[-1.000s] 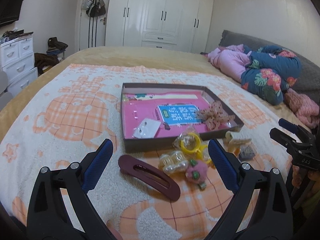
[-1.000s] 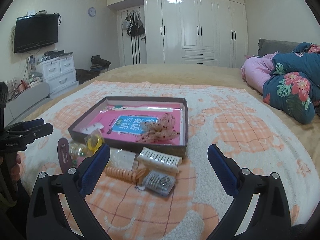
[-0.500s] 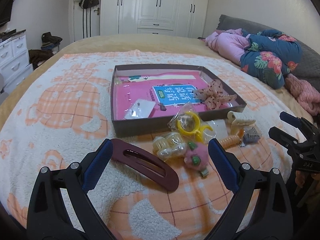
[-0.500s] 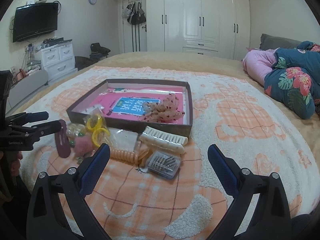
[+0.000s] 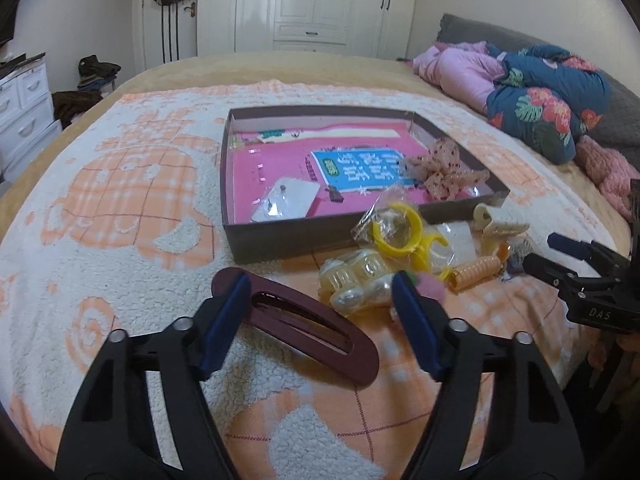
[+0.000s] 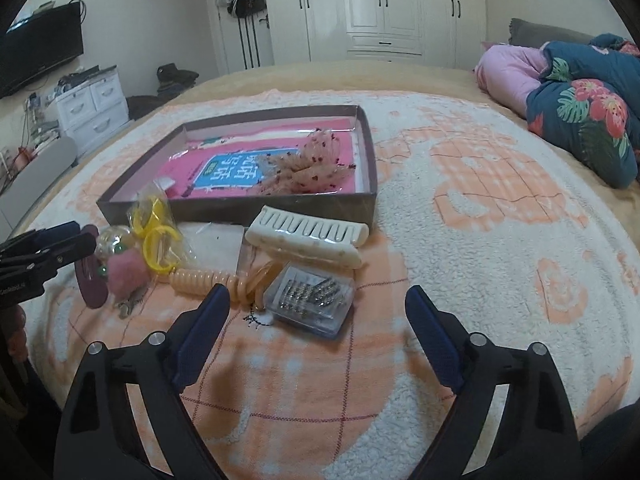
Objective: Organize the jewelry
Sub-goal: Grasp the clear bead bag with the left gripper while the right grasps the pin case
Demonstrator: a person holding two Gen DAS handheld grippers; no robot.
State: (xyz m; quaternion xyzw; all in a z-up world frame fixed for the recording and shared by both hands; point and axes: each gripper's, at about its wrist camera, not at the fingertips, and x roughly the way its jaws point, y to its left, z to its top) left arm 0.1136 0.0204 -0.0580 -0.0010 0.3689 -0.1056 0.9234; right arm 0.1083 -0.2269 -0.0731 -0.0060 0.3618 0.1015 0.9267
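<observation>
A brown shallow box (image 5: 280,236) (image 6: 240,208) with a pink lining lies on the bed; it holds a peach lace bow (image 5: 444,168) (image 6: 308,164) and a small earring card (image 5: 286,200). In front of it lie a maroon hair clip (image 5: 304,324) (image 6: 90,280), a pearl clip (image 5: 356,280), yellow rings in a bag (image 5: 400,224) (image 6: 158,236), a pink pompom (image 6: 126,270), an orange coil tie (image 6: 224,276), a cream claw clip (image 6: 308,236) and a clear box of pins (image 6: 310,300). My left gripper (image 5: 322,308) is open, straddling the maroon clip. My right gripper (image 6: 316,320) is open above the pin box.
The bed is covered by a white and orange fleece blanket (image 6: 480,208). Pink and floral bedding (image 5: 540,92) is piled at the far right. White drawers (image 6: 92,108) and wardrobes (image 5: 312,4) stand beyond the bed.
Both grippers have moved forward and down toward the items. The left one now straddles the maroon clip; the right one has closed in over the pin box. Both stay open.
</observation>
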